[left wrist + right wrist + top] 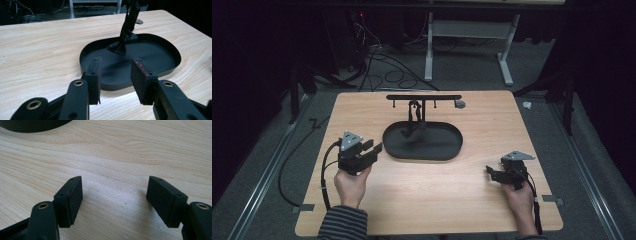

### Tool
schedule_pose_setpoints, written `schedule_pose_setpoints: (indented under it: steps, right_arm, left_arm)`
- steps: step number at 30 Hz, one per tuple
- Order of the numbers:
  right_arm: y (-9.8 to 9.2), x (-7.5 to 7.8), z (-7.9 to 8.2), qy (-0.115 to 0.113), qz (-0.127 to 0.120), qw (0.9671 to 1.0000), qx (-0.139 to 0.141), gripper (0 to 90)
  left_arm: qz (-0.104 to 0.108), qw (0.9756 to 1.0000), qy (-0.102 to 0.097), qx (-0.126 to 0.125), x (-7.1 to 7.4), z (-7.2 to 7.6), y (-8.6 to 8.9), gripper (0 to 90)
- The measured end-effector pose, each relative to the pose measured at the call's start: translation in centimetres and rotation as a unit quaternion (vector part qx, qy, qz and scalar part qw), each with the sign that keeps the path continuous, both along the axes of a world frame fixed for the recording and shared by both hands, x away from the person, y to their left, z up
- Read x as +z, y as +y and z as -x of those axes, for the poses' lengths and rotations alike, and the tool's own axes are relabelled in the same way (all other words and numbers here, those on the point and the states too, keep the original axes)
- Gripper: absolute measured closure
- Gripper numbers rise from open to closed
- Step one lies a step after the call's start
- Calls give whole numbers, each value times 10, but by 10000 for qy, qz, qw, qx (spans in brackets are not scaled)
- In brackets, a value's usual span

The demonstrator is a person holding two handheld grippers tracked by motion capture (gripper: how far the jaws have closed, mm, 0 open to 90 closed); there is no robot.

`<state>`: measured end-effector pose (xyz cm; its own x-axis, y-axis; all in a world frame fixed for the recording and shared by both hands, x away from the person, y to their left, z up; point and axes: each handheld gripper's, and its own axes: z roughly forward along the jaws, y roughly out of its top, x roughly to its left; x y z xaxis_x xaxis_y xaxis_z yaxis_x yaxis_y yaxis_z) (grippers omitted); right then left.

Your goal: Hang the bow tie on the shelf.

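**Stand and tray ahead of the left gripper**

Tray [422, 145] and its hanging stand lie straight ahead of the left gripper [371, 148], just beyond its tips; the long axis of the oval runs crosswise to the line of the jaws. In the left gripper view the near rim sits right behind the two pads [94, 75], which stand moderately apart with nothing between them. The left hand is clearly the nearer one. The right gripper [492, 173] hangs well off to the tray's other side, jaws spread wide over bare table [120, 157], gripping nothing.

The tray is a shallow matte black dish with a low upright wall and a flat floor. From its far side rises a thin black post [128, 22] carrying a crossbar [423, 97] with small pegs; something dark and limp hangs from the bar [414, 117], its foot resting on the tray floor. The table is pale wood-grain laminate, smooth, with rounded corners.
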<state>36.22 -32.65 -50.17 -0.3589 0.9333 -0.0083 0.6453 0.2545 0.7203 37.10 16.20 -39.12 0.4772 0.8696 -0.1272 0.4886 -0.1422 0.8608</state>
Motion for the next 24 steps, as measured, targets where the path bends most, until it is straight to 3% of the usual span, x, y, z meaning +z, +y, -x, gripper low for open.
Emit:
schedule_pose_setpoints:
  steps: [24]
  right_arm:
    - [0, 0, 0, -2, 3, 10000, 1, 307]
  left_arm:
    - [3, 9998, 197, 88, -24, 11, 13, 565]
